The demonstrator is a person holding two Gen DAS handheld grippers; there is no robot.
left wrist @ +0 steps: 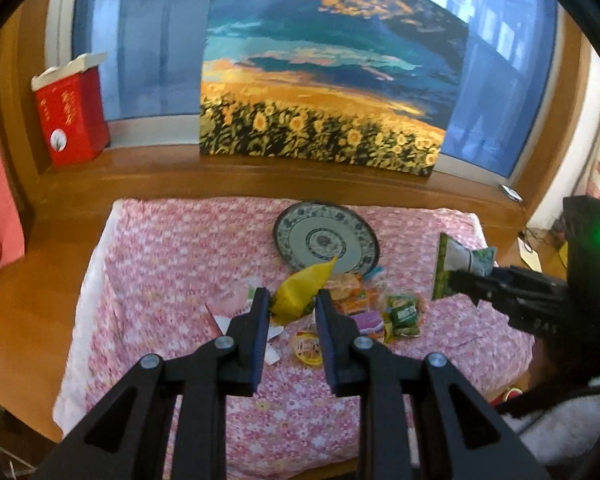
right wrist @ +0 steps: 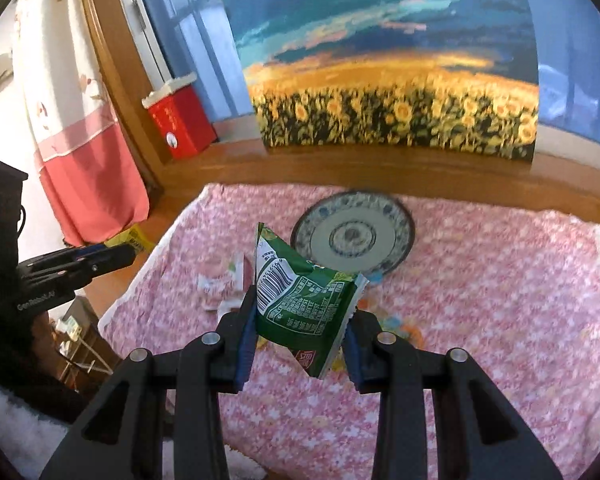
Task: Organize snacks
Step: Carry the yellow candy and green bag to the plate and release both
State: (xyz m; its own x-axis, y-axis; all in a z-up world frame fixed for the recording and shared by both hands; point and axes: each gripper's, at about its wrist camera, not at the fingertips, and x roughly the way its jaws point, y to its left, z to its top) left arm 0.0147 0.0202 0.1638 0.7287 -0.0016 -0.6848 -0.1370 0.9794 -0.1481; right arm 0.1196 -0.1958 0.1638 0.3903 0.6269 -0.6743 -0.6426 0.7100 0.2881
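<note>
My left gripper [left wrist: 291,300] is shut on a yellow snack packet [left wrist: 300,290] and holds it above the pink floral cloth [left wrist: 172,264]. My right gripper [right wrist: 302,312] is shut on a green snack packet [right wrist: 300,300], lifted above the cloth; it also shows at the right of the left wrist view [left wrist: 458,262]. A blue-and-white patterned plate [left wrist: 326,238] lies empty at the far middle of the cloth, also seen in the right wrist view [right wrist: 354,238]. A pile of small snacks [left wrist: 380,312] lies in front of the plate, by the left gripper.
A red box [left wrist: 72,114] stands on the wooden ledge at the back left. A sunflower painting [left wrist: 324,80] leans against the window behind the cloth. A pink curtain [right wrist: 88,152] hangs at the left. White wrappers [right wrist: 220,280] lie on the cloth.
</note>
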